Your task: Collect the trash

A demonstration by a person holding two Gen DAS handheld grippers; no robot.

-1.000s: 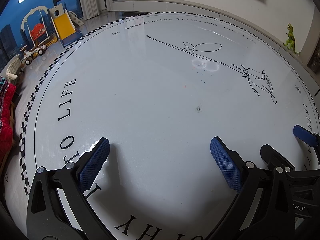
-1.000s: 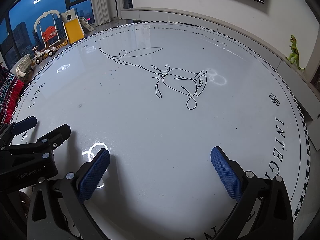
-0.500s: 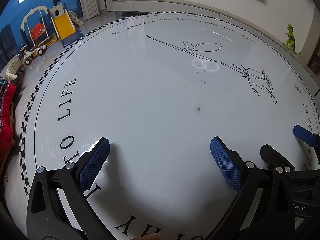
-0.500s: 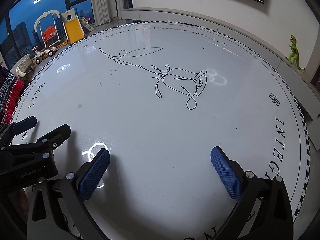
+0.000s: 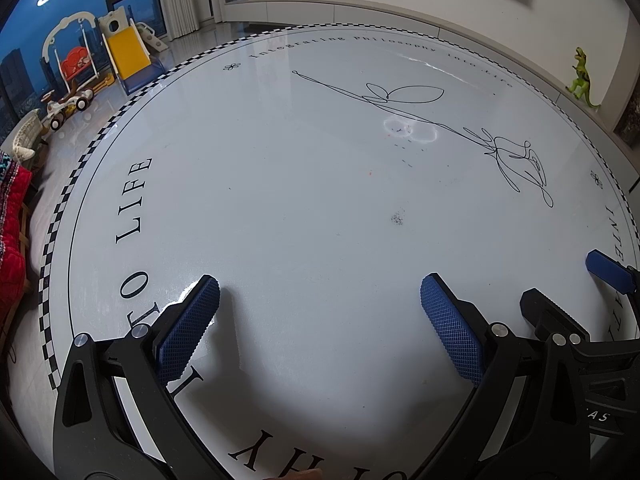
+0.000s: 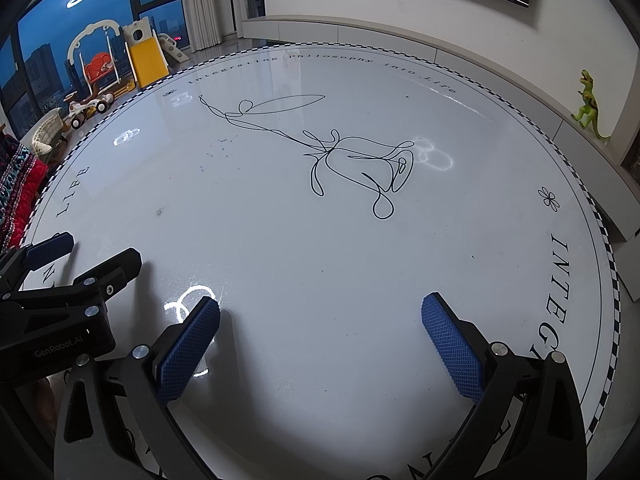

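White and glossy, a round table [image 5: 280,200] fills both wrist views, the left gripper [image 5: 320,312] and right gripper [image 6: 320,328] poised side by side over its near edge, jaws spread wide and holding nothing. "GenRobot.AI" is legible on the left gripper's body in the right wrist view. Between and ahead of the jaws the tabletop carries only small marks: a dark speck patch [image 5: 397,218] and a tiny red fleck [image 5: 369,173] beyond the left gripper's right jaw; no larger piece of trash can be made out. Farther on runs a line-drawn rose [image 6: 360,164] and rim lettering reading "Integrating Philosophy into Life". Beyond stand a toy dinosaur [image 6: 589,105] and a yellow slide [image 6: 146,58].
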